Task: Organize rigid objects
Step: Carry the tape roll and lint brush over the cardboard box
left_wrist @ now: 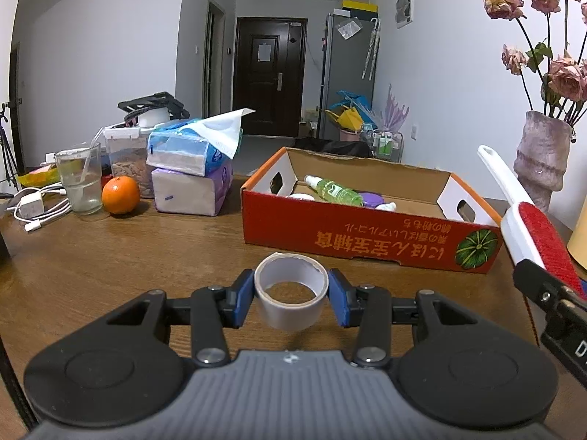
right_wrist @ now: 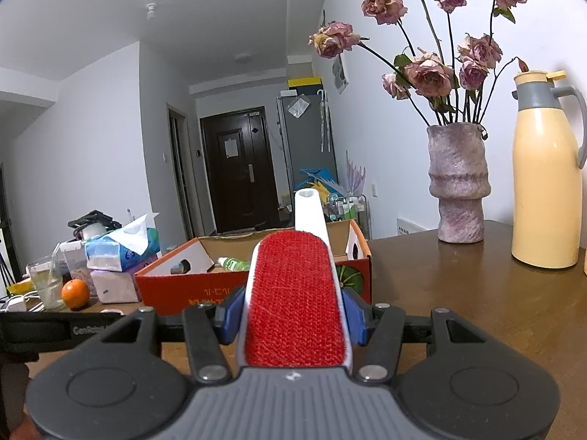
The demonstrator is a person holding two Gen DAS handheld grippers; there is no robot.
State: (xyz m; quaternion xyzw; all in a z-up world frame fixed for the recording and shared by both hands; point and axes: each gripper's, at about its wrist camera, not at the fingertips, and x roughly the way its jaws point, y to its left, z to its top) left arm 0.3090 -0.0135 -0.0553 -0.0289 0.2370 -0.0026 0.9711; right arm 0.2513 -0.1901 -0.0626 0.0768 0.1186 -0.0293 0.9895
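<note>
Red cardboard box [left_wrist: 352, 234] ahead, and we carry one hard thing toward it in each tong.

Our left gripper [left_wrist: 291, 299] has its blue pads clamped on the outer wall of a tape roll [left_wrist: 291, 289], a smooth pale ring held off the wooden table [left_wrist: 128, 256] just short of the box's near wall, hole facing up; squeezing across the ring probably keeps it from rolling free. Our right gripper [right_wrist: 293, 321] is closed on a lint brush [right_wrist: 293, 293] at its wide head, gripping the white plastic edges beside the rough red pile, with the slim handle pointing over the box's right end. Inside the box already lie a green spray bottle [left_wrist: 335, 190] and small white and purple pieces, so we judge both held things belong there next.
</note>
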